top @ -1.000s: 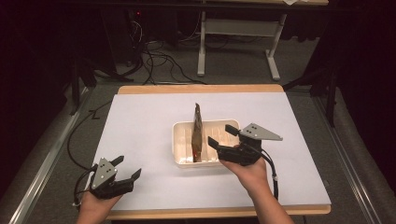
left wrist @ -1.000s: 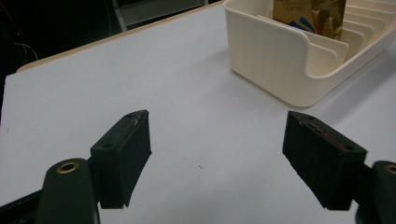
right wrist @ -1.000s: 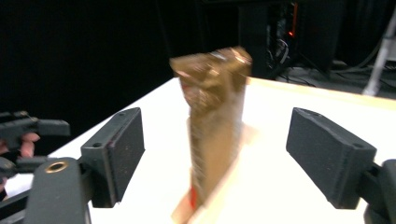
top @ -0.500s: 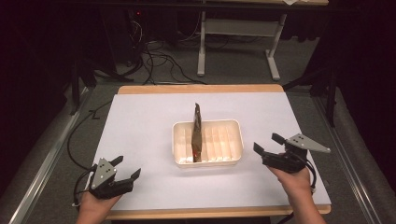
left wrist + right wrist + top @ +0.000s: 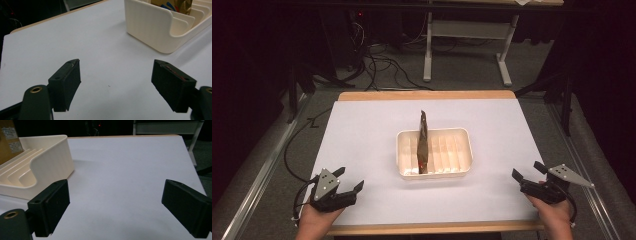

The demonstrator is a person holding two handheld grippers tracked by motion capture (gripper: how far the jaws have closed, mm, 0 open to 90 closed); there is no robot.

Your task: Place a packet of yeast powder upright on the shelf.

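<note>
A cream slotted rack [image 5: 462,150] sits mid-table on the white sheet. A flat brown-gold packet [image 5: 423,142] stands upright in its left slots. The rack's corner [image 5: 160,30] and the packet's top [image 5: 180,5] appear at the upper right of the left gripper view. In the right gripper view the rack [image 5: 42,167] is at the left, with the packet's edge [image 5: 8,137] behind it. My left gripper [image 5: 349,181] rests open near the front left edge. Near the front right corner my right gripper [image 5: 528,172] is open too. Both hold nothing.
The white sheet [image 5: 362,130] covers a wooden-edged table [image 5: 427,95]. Cables [image 5: 382,65] and a white table frame [image 5: 462,40] lie on the dark floor beyond. Metal rails [image 5: 257,175] run along both sides of the table.
My right gripper has pulled back from the rack, moving right and toward the front corner, with open jaws. The packet stays upright in the rack. The left gripper has not moved.
</note>
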